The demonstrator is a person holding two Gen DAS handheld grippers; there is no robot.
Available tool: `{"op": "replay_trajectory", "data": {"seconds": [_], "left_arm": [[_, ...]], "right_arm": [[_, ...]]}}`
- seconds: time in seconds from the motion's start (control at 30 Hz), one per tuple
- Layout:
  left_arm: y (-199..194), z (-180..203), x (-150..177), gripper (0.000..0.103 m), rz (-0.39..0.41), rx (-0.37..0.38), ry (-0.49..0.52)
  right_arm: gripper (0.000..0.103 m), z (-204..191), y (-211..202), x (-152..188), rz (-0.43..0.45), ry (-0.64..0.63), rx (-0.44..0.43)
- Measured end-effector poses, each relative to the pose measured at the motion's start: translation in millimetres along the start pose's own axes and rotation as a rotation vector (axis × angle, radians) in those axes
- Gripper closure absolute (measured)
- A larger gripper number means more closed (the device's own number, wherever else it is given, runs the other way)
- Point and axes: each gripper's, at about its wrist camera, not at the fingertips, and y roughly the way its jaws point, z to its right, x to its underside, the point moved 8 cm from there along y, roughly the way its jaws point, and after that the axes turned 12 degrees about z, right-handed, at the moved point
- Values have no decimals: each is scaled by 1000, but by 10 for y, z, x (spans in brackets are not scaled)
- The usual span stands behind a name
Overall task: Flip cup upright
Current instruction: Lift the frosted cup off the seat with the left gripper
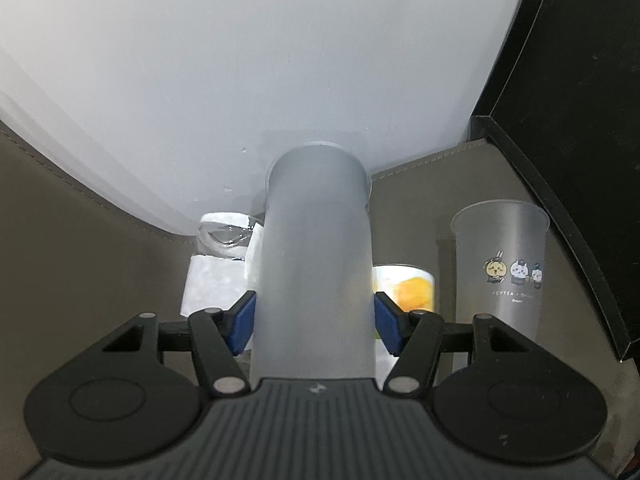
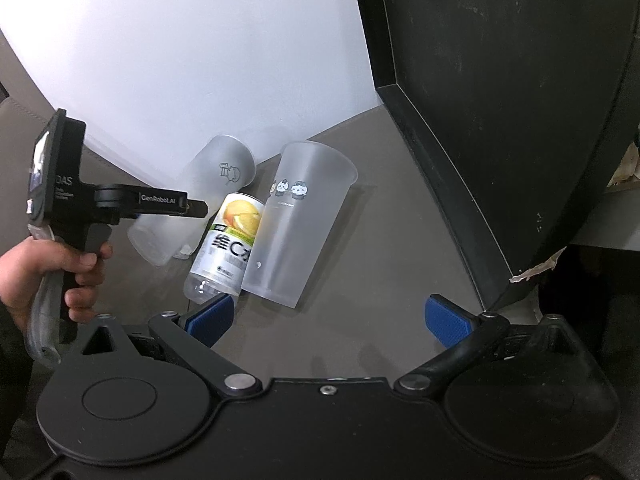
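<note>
Left gripper (image 1: 315, 320) clamps the cup (image 1: 316, 264); right gripper (image 2: 328, 316) gapes empty; rotate slowly, base down, clear of the bottle (image 2: 228, 244) at four o'clock.

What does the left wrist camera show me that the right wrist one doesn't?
Only the left wrist view shows the blue pads pressed against the frosted cup and a white wrapped pack behind it. Only the right wrist view shows the left claw from outside, the hand holding it, and the open right claw. Both show the held cup, the upright cartoon cup and the orange-label bottle.
</note>
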Motion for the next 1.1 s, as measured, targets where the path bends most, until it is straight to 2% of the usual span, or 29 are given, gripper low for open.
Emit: {"op": "replay_trajectory", "data": {"seconds": [0.57,0.87,1.1], "left_arm": [[-453,9,-146,43,68,5,-9],[-813,145,-216,43,131,35,-27],[-1077,299,-144,43,158,59,-39]], "right_arm": [[0,-52,-24,4,19,-9,-14],[0,-29,-44,-34,46,36,-45],[0,2,-94,-83,79,99,-92]]}}
